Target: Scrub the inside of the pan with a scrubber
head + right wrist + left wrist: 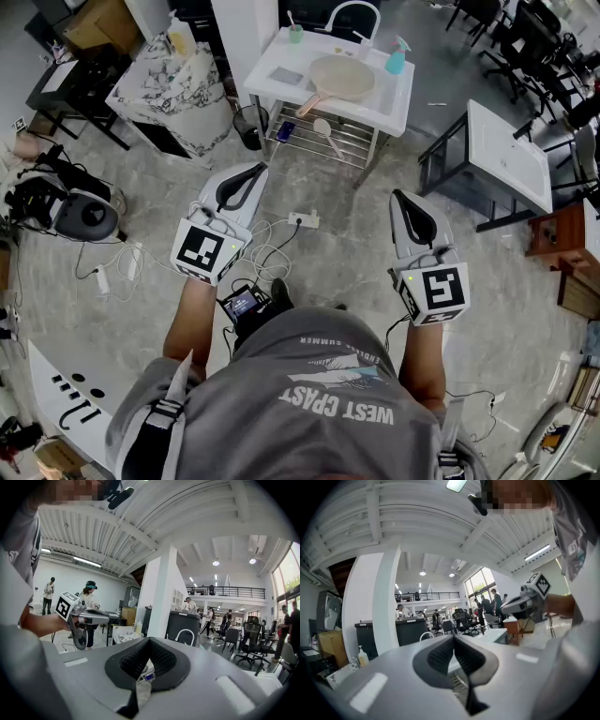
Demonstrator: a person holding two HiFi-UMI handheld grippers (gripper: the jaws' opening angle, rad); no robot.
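Observation:
The tan pan (342,77) lies on a white sink table (401,103) at the far top of the head view, its handle pointing down-left. A grey flat pad (286,77), possibly the scrubber, lies left of the pan. Both grippers are held over the floor, well short of the table. My left gripper (257,170) is shut and empty, its pads meeting at the tips (453,639). My right gripper (397,196) is also shut with nothing in it (149,641). Each gripper view shows the other gripper off to the side.
A teal spray bottle (397,58) and a green cup (295,33) stand on the sink table, with a ladle (323,127) on the rack below. A power strip (302,219) and cables lie on the floor. A marble-patterned table (173,89) stands left, a white desk (511,159) right.

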